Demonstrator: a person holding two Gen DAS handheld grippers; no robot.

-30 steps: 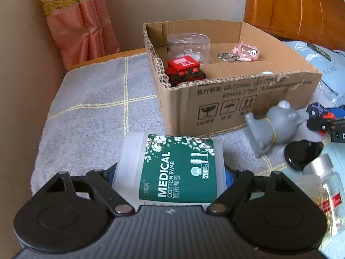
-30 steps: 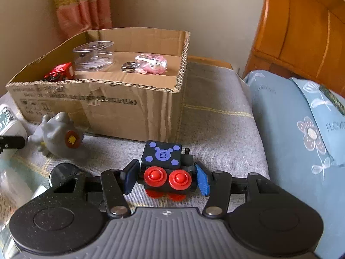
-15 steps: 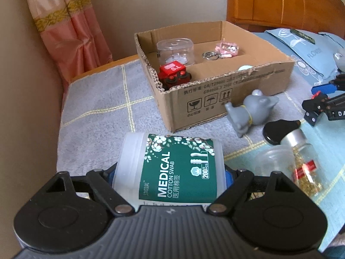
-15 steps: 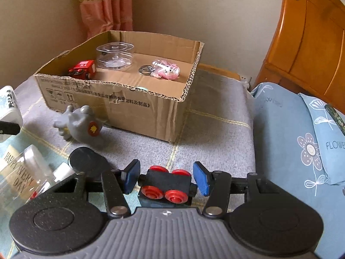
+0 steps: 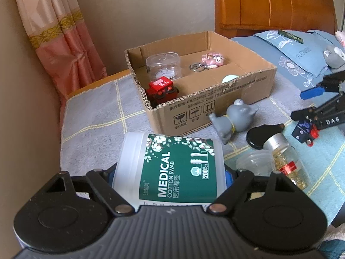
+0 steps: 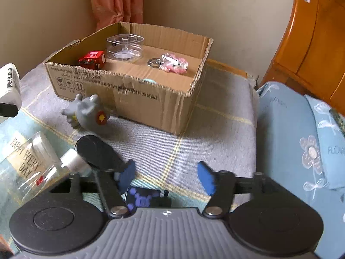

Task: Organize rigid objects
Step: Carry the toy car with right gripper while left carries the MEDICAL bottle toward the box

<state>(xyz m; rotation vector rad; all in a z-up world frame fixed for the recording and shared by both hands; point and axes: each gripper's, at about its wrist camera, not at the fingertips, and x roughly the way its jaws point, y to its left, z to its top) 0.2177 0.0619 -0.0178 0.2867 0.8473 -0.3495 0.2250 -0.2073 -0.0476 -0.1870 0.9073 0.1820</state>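
Observation:
My left gripper (image 5: 170, 172) is shut on a white jar with a green "MEDICAL COTTON SWAB" label (image 5: 174, 164), held above the grey blanket in front of the cardboard box (image 5: 215, 105). The jaws of my right gripper (image 6: 166, 177) are opening. A dark blue toy train car (image 6: 146, 198) sits low near the gripper's base, and neither blue pad touches it. The left wrist view shows this car (image 5: 305, 129) just under the right gripper (image 5: 307, 103). Inside the box lie a red toy train car (image 5: 161, 89), a clear round container (image 5: 163, 65) and a pink keychain (image 5: 212, 59).
A grey animal figurine (image 6: 90, 112) lies on its side before the box (image 6: 140, 99). Beside it are a black-capped glass bottle with gold contents (image 5: 284, 159) and a clear jar (image 5: 254, 161). Blue flowered pillows (image 6: 301, 140) and a wooden headboard (image 6: 312, 43) stand at the right.
The right jaws have spread apart and the blue car has slipped down out of their grip. Both grippers have risen, so the box looks farther off. The left still holds the jar.

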